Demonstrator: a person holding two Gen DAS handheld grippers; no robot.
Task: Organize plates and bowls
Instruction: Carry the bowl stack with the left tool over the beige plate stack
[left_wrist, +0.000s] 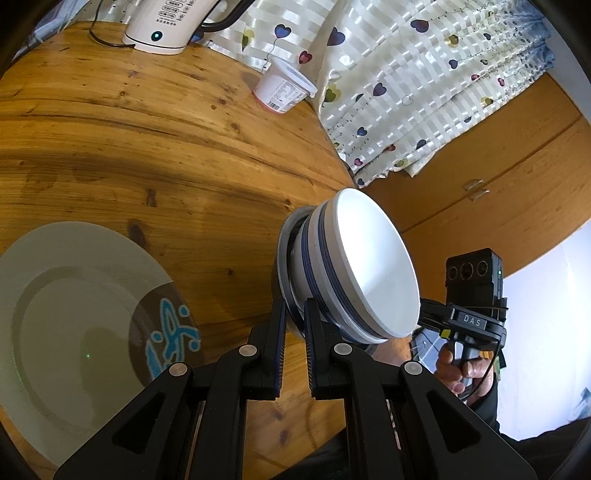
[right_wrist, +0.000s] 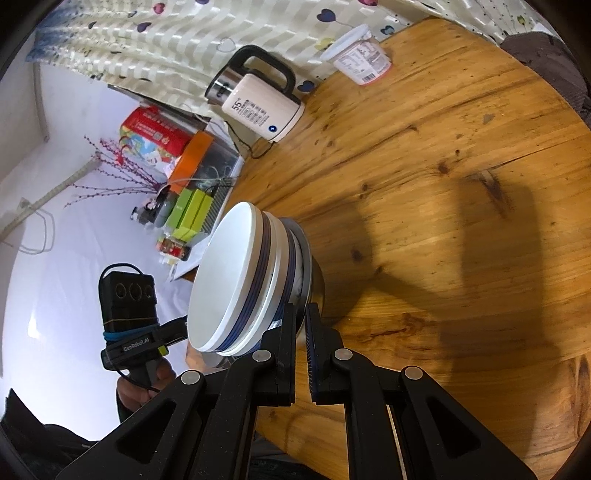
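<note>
Wooden worktop (left_wrist: 147, 147): both grippers' fingers (left_wrist: 280, 332) pinch opposite rims of stacked bowls (left_wrist: 354, 266); a plate (left_wrist: 74, 332) at eight o'clock awaits organizing.

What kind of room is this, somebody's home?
Most likely a home dining corner: a round wooden table with an electric kettle, a stack of bowls and a dinner plate, beside a heart-print curtain.

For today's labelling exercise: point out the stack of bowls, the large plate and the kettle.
stack of bowls (left_wrist: 373, 266), left wrist view, inside of the top bowl.
large plate (left_wrist: 74, 314), left wrist view, its flat centre.
kettle (right_wrist: 258, 110), right wrist view, white body.
</note>
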